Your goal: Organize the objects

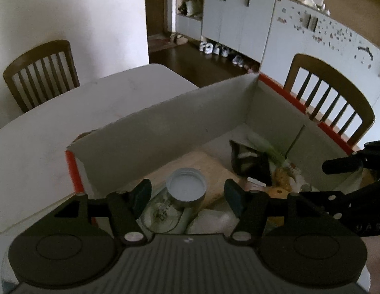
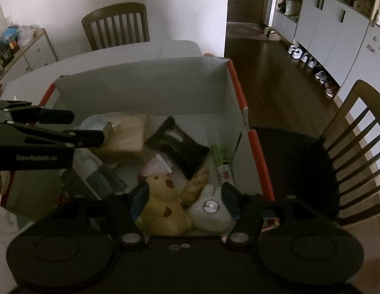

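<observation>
A cardboard box [image 1: 165,122] with orange edges [image 2: 239,93] stands on a white table and holds several objects. My left gripper [image 1: 187,196] is open above a glass jar with a pale metal lid [image 1: 186,187] lying in the box's left part; the jar also shows in the right wrist view [image 2: 94,122]. My right gripper [image 2: 185,201] is open over a yellow plush toy [image 2: 163,201] and a white soft item [image 2: 209,210]. A black pouch [image 2: 177,144], a tan block [image 2: 126,134] and a green-white tube [image 2: 221,156] lie in the box too.
The white table [image 1: 55,122] extends beyond the box. Wooden chairs stand at the far side [image 2: 116,24] and right [image 2: 356,147]. White cabinets [image 1: 239,19] and shoes [image 1: 214,49] line the far wall over a dark wooden floor. My left gripper also shows in the right wrist view [image 2: 87,129].
</observation>
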{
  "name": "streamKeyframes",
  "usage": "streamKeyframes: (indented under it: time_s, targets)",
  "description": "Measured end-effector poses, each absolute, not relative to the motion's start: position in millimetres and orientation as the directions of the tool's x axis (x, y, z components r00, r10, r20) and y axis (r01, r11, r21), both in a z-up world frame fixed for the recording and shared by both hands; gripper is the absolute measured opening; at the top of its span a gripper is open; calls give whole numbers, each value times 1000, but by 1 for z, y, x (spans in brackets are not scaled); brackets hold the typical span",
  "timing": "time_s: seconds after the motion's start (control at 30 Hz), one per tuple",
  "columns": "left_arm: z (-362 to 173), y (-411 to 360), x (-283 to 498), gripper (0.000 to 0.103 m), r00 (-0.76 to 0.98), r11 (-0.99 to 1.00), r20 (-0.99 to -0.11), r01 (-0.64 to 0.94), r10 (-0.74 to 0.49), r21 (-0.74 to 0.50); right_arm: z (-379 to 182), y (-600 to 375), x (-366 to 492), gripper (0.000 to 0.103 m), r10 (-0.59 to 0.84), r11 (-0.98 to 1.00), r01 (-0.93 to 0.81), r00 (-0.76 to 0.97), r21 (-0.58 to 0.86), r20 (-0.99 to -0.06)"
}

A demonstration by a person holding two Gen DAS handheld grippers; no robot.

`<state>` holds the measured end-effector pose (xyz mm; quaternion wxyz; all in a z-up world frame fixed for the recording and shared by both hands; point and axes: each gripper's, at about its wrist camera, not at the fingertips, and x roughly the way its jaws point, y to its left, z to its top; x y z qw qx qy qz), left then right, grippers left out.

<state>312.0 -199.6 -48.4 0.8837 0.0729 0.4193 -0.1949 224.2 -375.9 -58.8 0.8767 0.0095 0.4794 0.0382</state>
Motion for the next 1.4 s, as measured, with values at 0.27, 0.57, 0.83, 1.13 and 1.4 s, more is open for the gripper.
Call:
streamKeyframes:
  time_s: [0.27, 0.57, 0.83, 1.13, 1.4]
  targets:
    - [-25, -182, 286, 65, 608, 914, -720, 394, -335, -92, -36, -379, 207, 65, 88, 996, -54, 580, 70, -810]
    - [-5, -161, 250, 73, 633, 900, -668, 413, -392, -137, -9, -365, 182, 66, 103, 994, -84, 645, 64, -757]
    - [5, -141, 222, 84, 644, 890, -640, 429, -420, -153, 4, -352, 159, 84, 125, 992, -113, 697, 64, -706]
    - [6, -126, 203, 103, 659, 901, -640, 414, -396, -132, 16, -341, 140, 103, 186, 983, -134, 736, 129, -651]
    - [11, -115, 187, 103, 675, 904, -619, 400, -402, -151, 25, -340, 122, 103, 205, 977, -128, 781, 169, -590]
